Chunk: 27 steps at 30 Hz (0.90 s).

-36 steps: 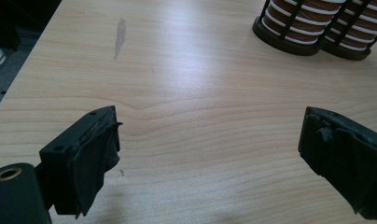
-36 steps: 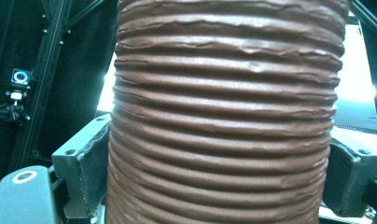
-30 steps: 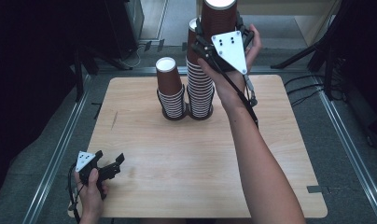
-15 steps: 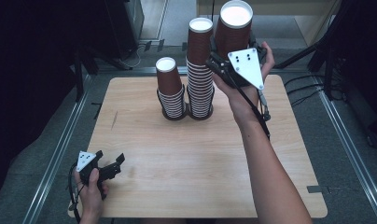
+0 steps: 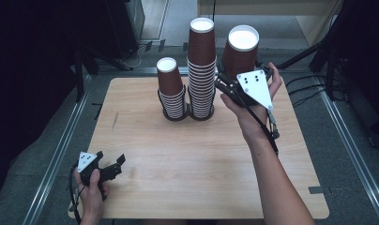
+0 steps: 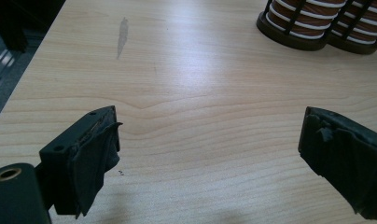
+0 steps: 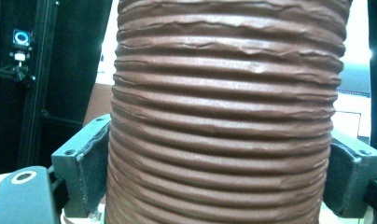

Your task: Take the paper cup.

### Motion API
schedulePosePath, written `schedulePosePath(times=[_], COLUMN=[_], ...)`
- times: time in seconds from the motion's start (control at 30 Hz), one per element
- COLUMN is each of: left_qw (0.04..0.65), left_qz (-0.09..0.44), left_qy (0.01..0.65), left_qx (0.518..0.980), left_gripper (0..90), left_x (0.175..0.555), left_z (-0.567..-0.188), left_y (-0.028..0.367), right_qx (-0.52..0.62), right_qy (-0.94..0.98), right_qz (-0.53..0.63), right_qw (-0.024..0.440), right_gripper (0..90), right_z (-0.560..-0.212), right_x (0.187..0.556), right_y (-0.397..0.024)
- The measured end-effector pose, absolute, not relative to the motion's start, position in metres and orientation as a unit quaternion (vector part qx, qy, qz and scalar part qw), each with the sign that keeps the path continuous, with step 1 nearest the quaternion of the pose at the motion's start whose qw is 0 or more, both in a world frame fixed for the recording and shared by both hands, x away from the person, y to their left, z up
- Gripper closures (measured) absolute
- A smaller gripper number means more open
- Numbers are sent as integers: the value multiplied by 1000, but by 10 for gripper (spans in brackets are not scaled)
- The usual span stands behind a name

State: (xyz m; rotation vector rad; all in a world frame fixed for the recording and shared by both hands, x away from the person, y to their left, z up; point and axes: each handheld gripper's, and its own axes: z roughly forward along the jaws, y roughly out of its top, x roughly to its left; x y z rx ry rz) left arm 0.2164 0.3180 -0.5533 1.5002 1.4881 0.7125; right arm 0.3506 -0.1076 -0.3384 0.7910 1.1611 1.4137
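My right gripper [image 5: 237, 79] is shut on a brown ribbed paper cup [image 5: 241, 49], held upside down in the air just right of the tall cup stack [image 5: 200, 70]. In the right gripper view the cup [image 7: 224, 112] sits clamped between both pads [image 7: 91, 163]. A shorter cup stack [image 5: 171, 91] stands left of the tall one; both rest in black holders [image 6: 289, 35] at the back of the wooden table [image 5: 201, 154]. My left gripper [image 5: 115, 164] rests low at the table's front left, open, with nothing between its jaws [image 6: 210, 154].
The table has metal rails [image 5: 56, 150] on its left and right sides. Cables [image 5: 314, 86] lie on the floor at the right. Dark equipment stands behind the table. Bare wood spreads across the table's middle and front.
My right gripper has carried the cup from above the tall stack to the right and slightly down, clear of the stack. The left gripper has stayed put.
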Motion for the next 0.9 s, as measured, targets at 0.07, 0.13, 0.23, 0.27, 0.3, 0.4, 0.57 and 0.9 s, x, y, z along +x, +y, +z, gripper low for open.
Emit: schedulePosePath(times=[0.07, 0.13, 0.23, 0.27, 0.3, 0.4, 0.57, 0.9], left_qw=[440, 440, 436, 436, 435, 434, 431, 421], left_qz=[287, 288, 290, 291, 291, 293, 295, 304], left_qy=[600, 599, 600, 599, 599, 598, 598, 599], left_qx=[603, 604, 605, 605, 606, 608, 608, 610], left_gripper=[54, 54, 54, 54, 54, 54, 54, 54], left_x=[216, 216, 216, 216, 216, 216, 216, 216], left_z=[-553, -553, -553, -553, -553, -553, -553, -553], left_y=[318, 318, 317, 317, 317, 317, 316, 314], right_qx=[336, 337, 338, 339, 340, 344, 360, 362], right_qy=[493, 496, 502, 504, 507, 510, 512, 526], right_qz=[592, 590, 587, 586, 584, 583, 581, 579], right_qw=[542, 541, 538, 536, 535, 530, 520, 507], right_gripper=[125, 125, 125, 124, 124, 124, 124, 123], right_z=[-343, -348, -355, -358, -362, -371, -386, -410], right_x=[347, 344, 339, 337, 335, 330, 323, 307], right_y=[-112, -116, -121, -123, -124, -129, -140, -150])
